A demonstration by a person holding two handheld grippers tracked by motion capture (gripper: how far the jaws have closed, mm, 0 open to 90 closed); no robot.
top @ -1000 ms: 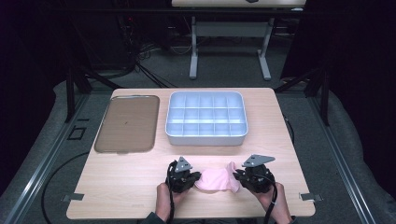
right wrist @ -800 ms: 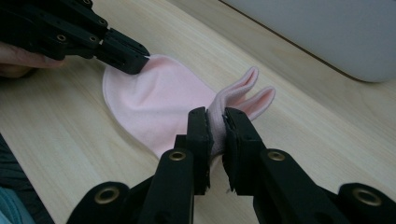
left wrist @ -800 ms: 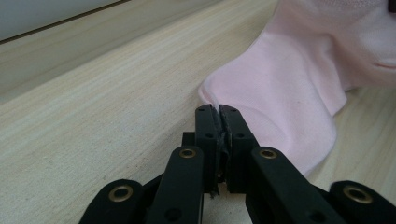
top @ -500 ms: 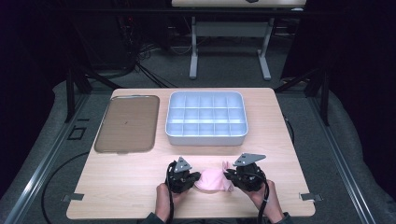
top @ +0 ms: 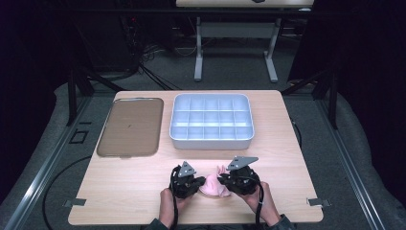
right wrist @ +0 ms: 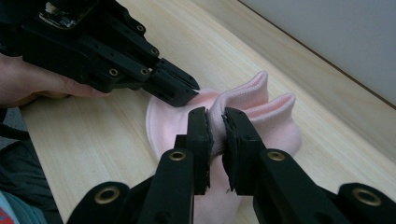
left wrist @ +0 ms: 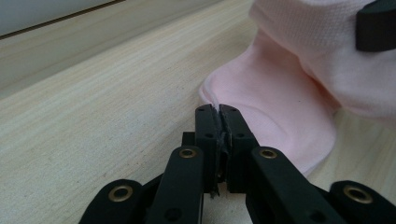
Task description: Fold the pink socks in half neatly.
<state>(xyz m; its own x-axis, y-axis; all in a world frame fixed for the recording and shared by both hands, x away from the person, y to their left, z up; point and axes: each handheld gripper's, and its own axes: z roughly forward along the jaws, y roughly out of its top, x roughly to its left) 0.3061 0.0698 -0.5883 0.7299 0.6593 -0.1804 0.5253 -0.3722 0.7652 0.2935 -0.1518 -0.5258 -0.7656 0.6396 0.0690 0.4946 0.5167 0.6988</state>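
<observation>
We keep the left gripper (left wrist: 218,109) still, jaws together on the thin edge of the pink sock (top: 213,184). The right gripper (right wrist: 215,116), clamped on a bunched fold, has moved approx. halfway toward the left one vs. a second ago. So the sock now lies folded up between both fingertips; folding is probably nearly done.

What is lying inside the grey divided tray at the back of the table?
The compartments of the grey tray that show in the high view look empty. Its near wall hides part of the floor of the front row, so something small there cannot be excluded.
</observation>
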